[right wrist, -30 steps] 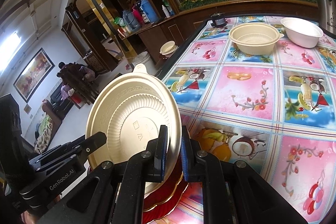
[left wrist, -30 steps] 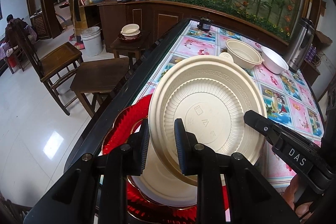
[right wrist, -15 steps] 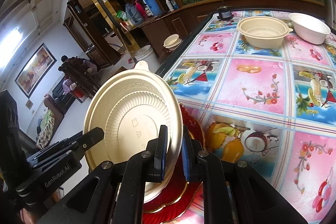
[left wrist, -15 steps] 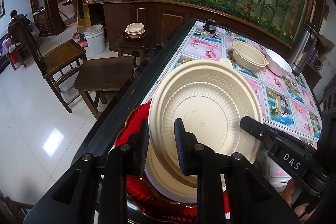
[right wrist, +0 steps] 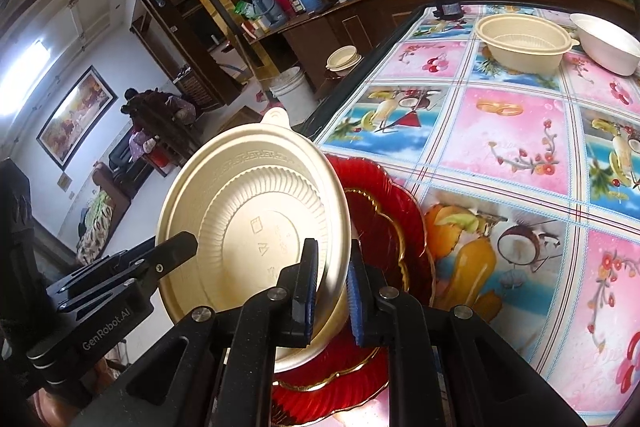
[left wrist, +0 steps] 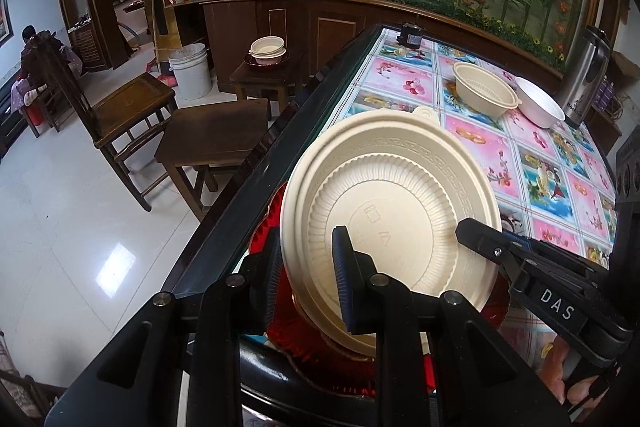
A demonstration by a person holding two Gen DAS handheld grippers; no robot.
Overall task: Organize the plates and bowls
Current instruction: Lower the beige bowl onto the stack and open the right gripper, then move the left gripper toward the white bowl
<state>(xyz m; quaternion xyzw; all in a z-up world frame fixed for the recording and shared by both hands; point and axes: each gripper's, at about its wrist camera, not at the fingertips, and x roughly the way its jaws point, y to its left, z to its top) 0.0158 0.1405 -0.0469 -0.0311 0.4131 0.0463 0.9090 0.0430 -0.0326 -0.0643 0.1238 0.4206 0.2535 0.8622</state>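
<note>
A cream ribbed bowl [left wrist: 392, 195] hangs tilted with its underside toward both cameras, over a stack of red scalloped plates [left wrist: 292, 331] at the table's near left corner. My left gripper [left wrist: 308, 243] is shut on the bowl's lower rim. In the right wrist view the same bowl [right wrist: 248, 211] has its right rim pinched in my right gripper [right wrist: 332, 253], beside the red plates [right wrist: 384, 227]. A second cream piece [right wrist: 304, 347] lies under the bowl on the plates, mostly hidden.
Farther along the patterned tablecloth stand a cream bowl [left wrist: 484, 95] and a white bowl [left wrist: 540, 105], next to a steel flask [left wrist: 584, 75]. The table's dark edge [left wrist: 248, 187] runs along the left, with wooden stools and a chair [left wrist: 128, 107] beyond it.
Both grippers keep their hold on the cream bowl. It has shifted slightly down and left, so more of the red plates shows to its right in the right wrist view.
</note>
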